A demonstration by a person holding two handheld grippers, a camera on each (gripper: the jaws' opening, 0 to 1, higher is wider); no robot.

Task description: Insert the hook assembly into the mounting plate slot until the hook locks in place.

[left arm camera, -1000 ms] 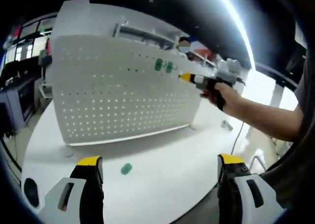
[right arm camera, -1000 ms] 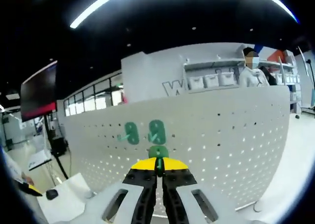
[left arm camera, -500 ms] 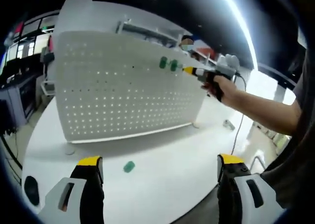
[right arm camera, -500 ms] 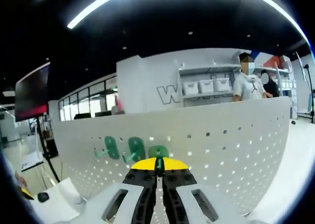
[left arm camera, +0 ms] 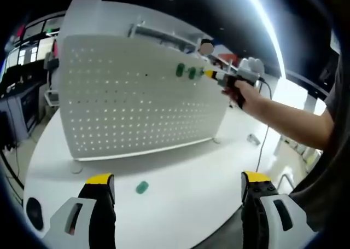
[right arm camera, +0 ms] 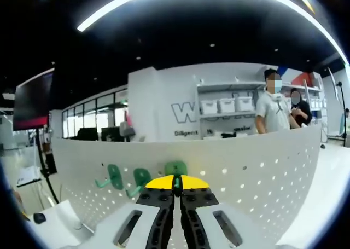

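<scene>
Between the right gripper point(right arm camera: 176, 187) fingertips: green hook point(right arm camera: 176, 169), pinched tight, jaws nearly closed, pressed up against the top row of the white pegboard point(right arm camera: 262, 178). Just left of the tips, two more green hooks point(right arm camera: 115, 175) already hanging on the board. Seen from the left gripper view, arm stretched out level, hand point(left arm camera: 239, 91) wrapped round the handle. Left gripper point(left arm camera: 178, 184) spread wide, holding nothing, hovering over the white table point(left arm camera: 186, 178) with a loose hook point(left arm camera: 141, 187) lying between its jaws, a bit ahead.

A white table point(left arm camera: 180, 178) is seen under a bright ceiling light strip point(left arm camera: 262, 24). A small dark object point(left arm camera: 252, 139) lies on the table at its far side. Behind, wall shelves with white bins point(right arm camera: 227, 105) are seen, two people point(right arm camera: 273, 109) stand beside them, and a dark screen point(right arm camera: 33, 98) hangs at the left.
</scene>
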